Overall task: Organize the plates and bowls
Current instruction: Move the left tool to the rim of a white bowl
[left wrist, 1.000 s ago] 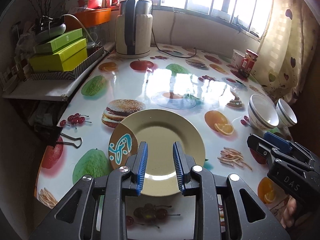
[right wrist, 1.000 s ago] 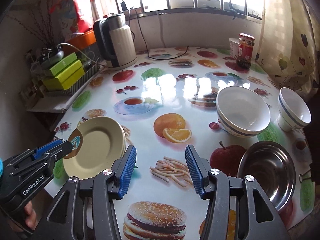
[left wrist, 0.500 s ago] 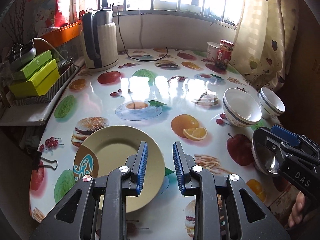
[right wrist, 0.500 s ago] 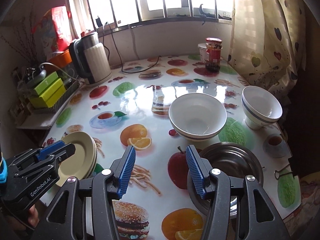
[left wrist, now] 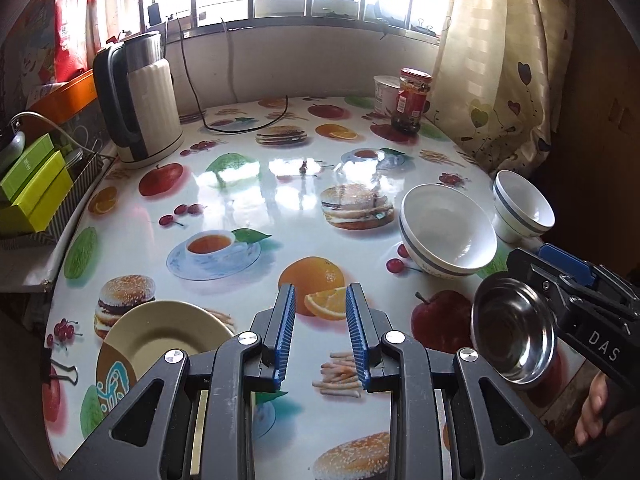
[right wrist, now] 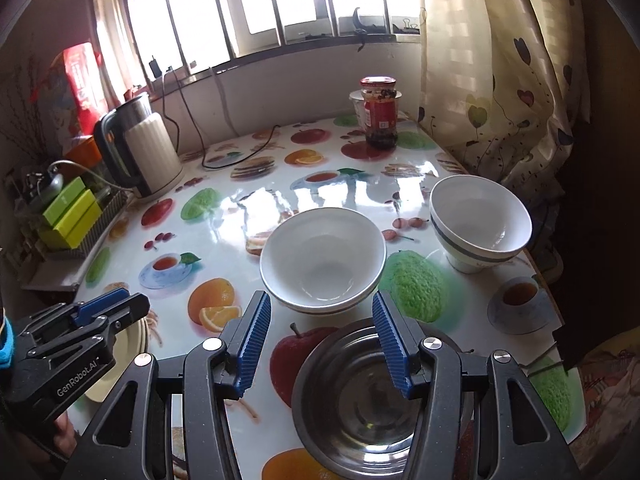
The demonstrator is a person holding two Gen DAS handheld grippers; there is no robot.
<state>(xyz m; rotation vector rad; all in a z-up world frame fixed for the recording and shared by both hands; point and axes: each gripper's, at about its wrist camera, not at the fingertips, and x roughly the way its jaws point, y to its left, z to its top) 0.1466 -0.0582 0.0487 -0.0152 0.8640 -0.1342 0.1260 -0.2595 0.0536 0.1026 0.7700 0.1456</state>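
The right hand-held gripper (right wrist: 320, 336) is hovering open over a steel bowl (right wrist: 360, 404) at the table's (left wrist: 248, 208) near edge; the left hand-held gripper (left wrist: 319, 332) is hanging open, gripping nothing, beside a yellow plate (left wrist: 160, 336).

the right gripper (right wrist: 320, 340) hangs with its jaws wide apart over the near rim of the steel bowl (right wrist: 360, 404). just behind stands a white bowl (right wrist: 322, 258), and another white bowl with a grey band (right wrist: 480, 224) is further right. the left gripper (right wrist: 80, 332) covers part of a cream plate (right wrist: 132, 340).
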